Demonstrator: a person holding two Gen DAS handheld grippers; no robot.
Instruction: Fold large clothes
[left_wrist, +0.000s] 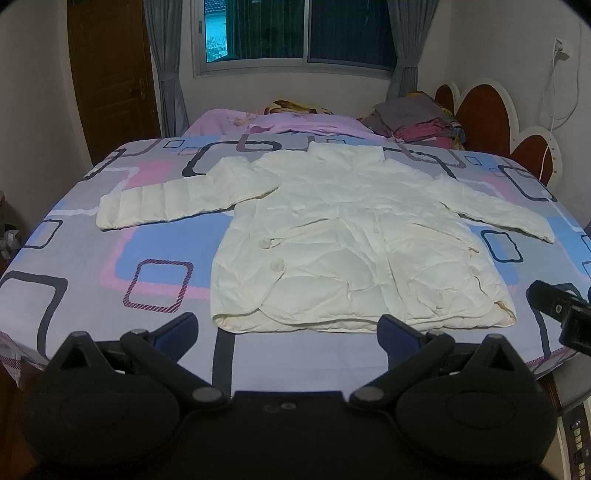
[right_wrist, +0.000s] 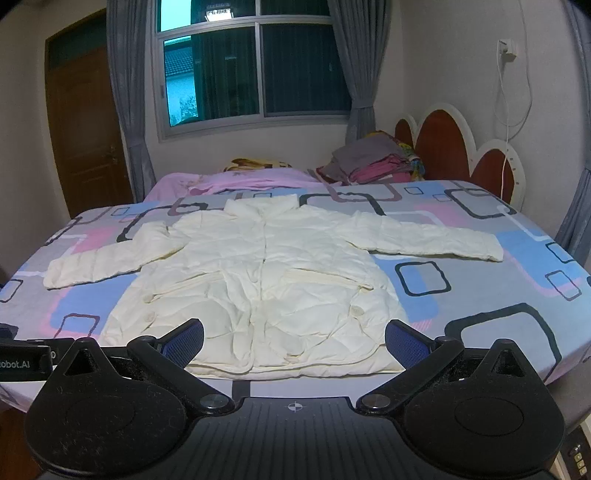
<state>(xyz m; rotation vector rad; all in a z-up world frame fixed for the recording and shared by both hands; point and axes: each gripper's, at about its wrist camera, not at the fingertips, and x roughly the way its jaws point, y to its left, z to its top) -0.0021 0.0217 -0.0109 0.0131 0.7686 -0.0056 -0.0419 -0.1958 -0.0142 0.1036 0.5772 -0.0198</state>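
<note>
A cream padded jacket (left_wrist: 343, 236) lies flat, front up, on the patterned bed sheet (left_wrist: 110, 266), collar away from me and both sleeves spread out sideways. My left gripper (left_wrist: 288, 330) hovers open just short of the jacket's near hem, nothing between its blue pads. In the right wrist view the same jacket (right_wrist: 258, 280) fills the middle of the bed. My right gripper (right_wrist: 293, 341) is open too, its fingers spread over the hem. The right gripper also shows at the right edge of the left wrist view as a black body (left_wrist: 561, 310).
A pile of folded clothes (right_wrist: 369, 162) sits at the far right by the red and white headboard (right_wrist: 454, 147). A pink blanket (right_wrist: 236, 181) lies along the far side. Beyond are a window (right_wrist: 255, 70), grey curtains and a brown door (right_wrist: 85, 129). A white cable (right_wrist: 513, 107) hangs from a wall socket.
</note>
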